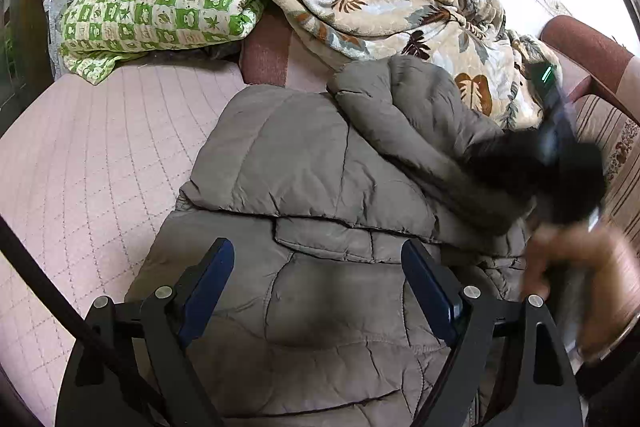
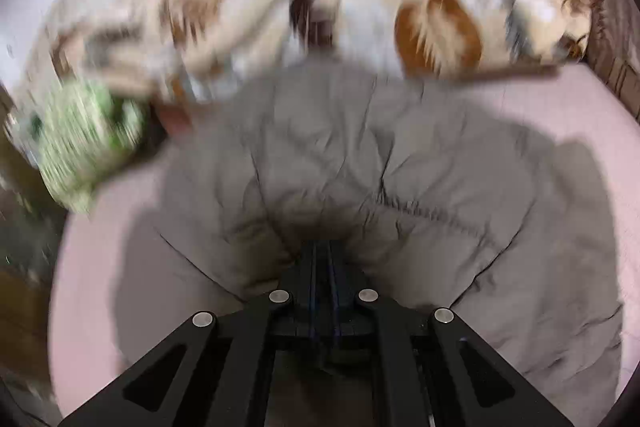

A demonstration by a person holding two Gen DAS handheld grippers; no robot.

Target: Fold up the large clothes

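Note:
A grey-brown padded jacket (image 1: pixel 304 163) lies spread on a pink quilted mattress (image 1: pixel 100 155), one part folded over across its middle. My left gripper (image 1: pixel 318 247) hovers open just above the jacket's near part, with nothing between its fingers. My right gripper (image 1: pixel 552 171) is a dark blur over the jacket's right side, with a person's hand (image 1: pixel 584 279) behind it. In the right wrist view the right gripper (image 2: pixel 324 247) is shut, and the jacket (image 2: pixel 400 155) bunches in creases around its tips, so it pinches the fabric.
A crumpled leaf-print blanket (image 1: pixel 380 7) lies behind the jacket, touching its far edge. A folded green-and-white quilt (image 1: pixel 160 3) sits at the back left. A reddish padded rail (image 1: pixel 580 43) borders the right side. Bare pink mattress (image 2: pixel 580 99) shows beside the jacket.

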